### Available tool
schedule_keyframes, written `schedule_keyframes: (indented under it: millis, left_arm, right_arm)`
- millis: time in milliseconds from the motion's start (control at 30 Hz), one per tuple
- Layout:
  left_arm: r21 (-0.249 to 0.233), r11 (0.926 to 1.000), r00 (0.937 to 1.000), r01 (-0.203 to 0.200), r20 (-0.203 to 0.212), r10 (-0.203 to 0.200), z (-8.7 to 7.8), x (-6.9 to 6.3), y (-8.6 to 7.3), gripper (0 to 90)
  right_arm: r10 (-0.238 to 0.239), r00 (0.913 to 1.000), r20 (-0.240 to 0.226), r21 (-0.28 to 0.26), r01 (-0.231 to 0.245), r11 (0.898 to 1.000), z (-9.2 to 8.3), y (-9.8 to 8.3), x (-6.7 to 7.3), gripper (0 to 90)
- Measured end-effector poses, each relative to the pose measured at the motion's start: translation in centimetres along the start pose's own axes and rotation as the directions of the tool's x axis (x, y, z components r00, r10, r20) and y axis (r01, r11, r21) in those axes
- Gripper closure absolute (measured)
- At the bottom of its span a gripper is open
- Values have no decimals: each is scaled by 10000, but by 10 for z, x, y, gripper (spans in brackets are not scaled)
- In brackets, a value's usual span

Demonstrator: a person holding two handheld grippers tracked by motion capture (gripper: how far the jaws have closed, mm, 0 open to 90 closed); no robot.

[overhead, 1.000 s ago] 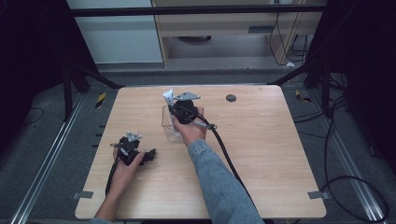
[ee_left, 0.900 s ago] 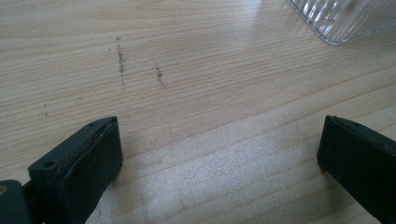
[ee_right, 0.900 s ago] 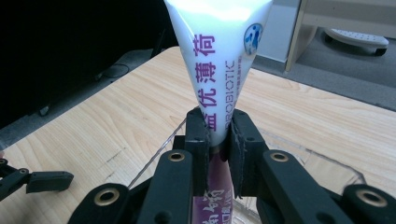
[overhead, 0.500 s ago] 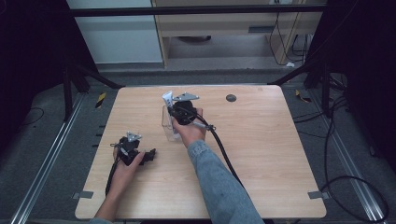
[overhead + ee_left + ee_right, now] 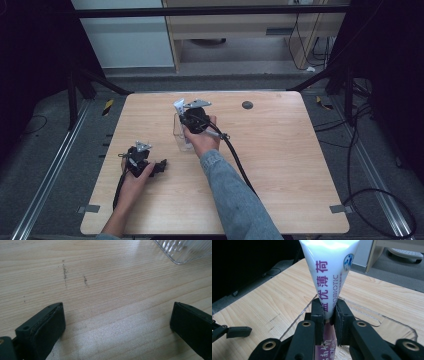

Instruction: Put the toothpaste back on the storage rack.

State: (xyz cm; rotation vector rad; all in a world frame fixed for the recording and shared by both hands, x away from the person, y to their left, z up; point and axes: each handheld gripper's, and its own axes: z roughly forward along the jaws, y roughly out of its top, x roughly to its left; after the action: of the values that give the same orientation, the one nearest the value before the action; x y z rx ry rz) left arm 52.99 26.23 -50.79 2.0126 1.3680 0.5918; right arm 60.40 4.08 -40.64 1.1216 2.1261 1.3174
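R gripper point(image 5: 329, 315) clamps a white tube point(image 5: 329, 272) upright over a clear container point(image 5: 181, 132) near the desk's point(image 5: 280, 165) far edge, centre-left. L gripper point(image 5: 117, 325) rests open, empty, near-left. Step: placing tube in container. Next probably needs: lower, release.

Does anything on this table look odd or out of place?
Nothing is spilled or broken. The right gripper pinches a white toothpaste tube above a clear plastic container. The only blemish is a few dark scuff marks on the wooden table.
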Motion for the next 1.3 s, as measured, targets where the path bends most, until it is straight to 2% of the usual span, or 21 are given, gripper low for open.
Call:
schedule_keyframes:
  millis: [267,833,1300]
  left_arm:
    - [-1,10000,10000,3,-1,-3,0,0,0,0]
    - [-1,10000,10000,-3,4,3,0,0,0,0]
    - [-5,10000,10000,-7,12,7,0,0,0,0]
  right_arm:
    - [-292,9996,29,202,291,9994,3,3,5,790]
    - [-188,9997,183,713,174,9973,17,14,7,785]
    - [-75,9999,114,748,66,9972,20,15,6,778]
